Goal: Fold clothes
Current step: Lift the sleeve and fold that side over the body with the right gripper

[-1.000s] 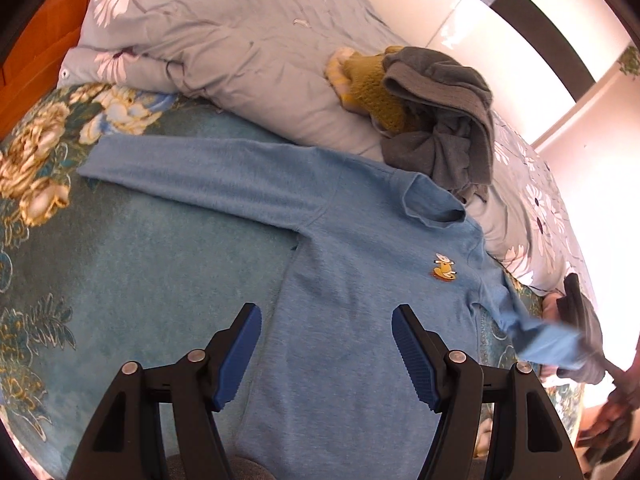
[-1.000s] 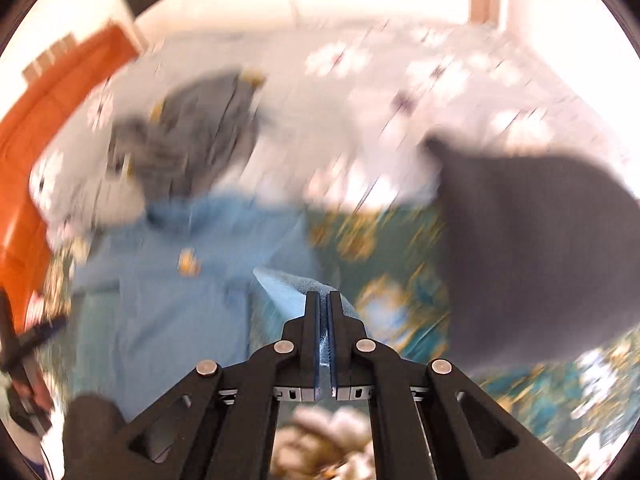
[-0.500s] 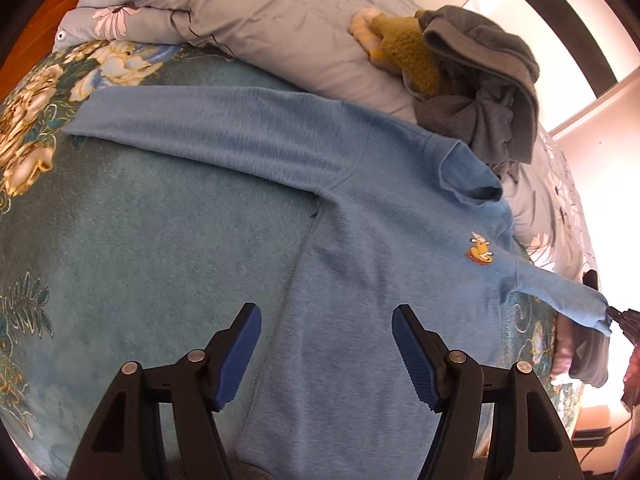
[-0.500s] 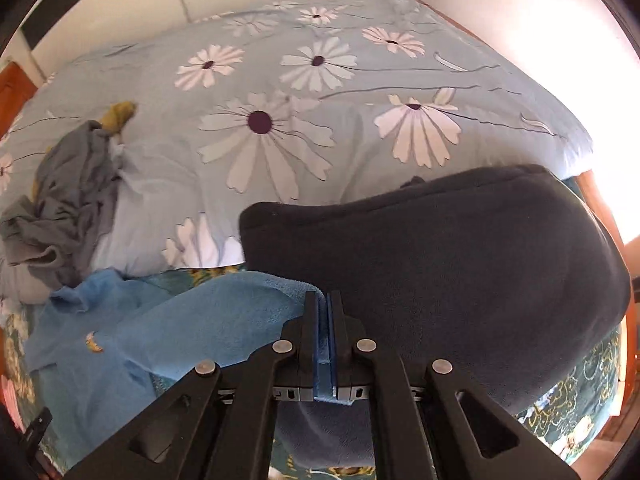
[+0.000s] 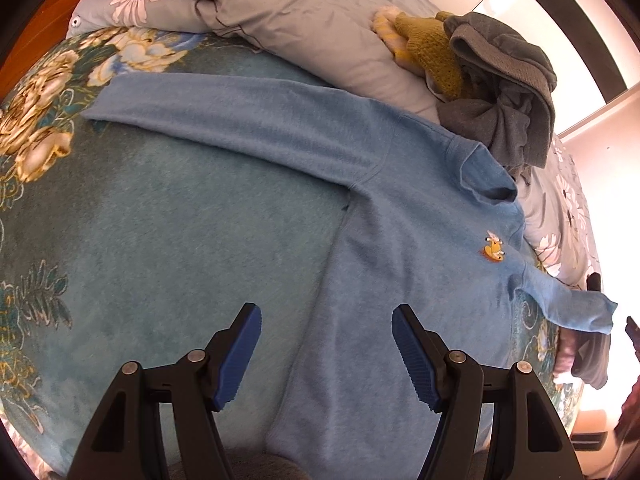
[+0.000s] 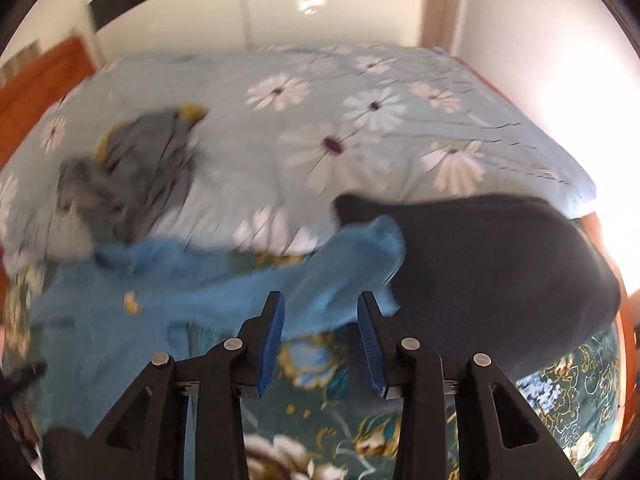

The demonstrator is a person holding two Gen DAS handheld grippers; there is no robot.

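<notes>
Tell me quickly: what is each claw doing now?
Left claw: open, empty, above the sweater.
Right claw: open, jaws just opening, sleeve released, nothing between them.

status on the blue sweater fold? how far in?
Early. Done: the blue sweater lies spread face up on the teal blanket, both sleeves out. In hand: nothing; the right gripper has just been opening, and the sleeve cuff lies beyond its fingertips over a dark garment. The left gripper hangs open above the sweater's side edge. Left: every fold, plus the grey and mustard pile.
</notes>
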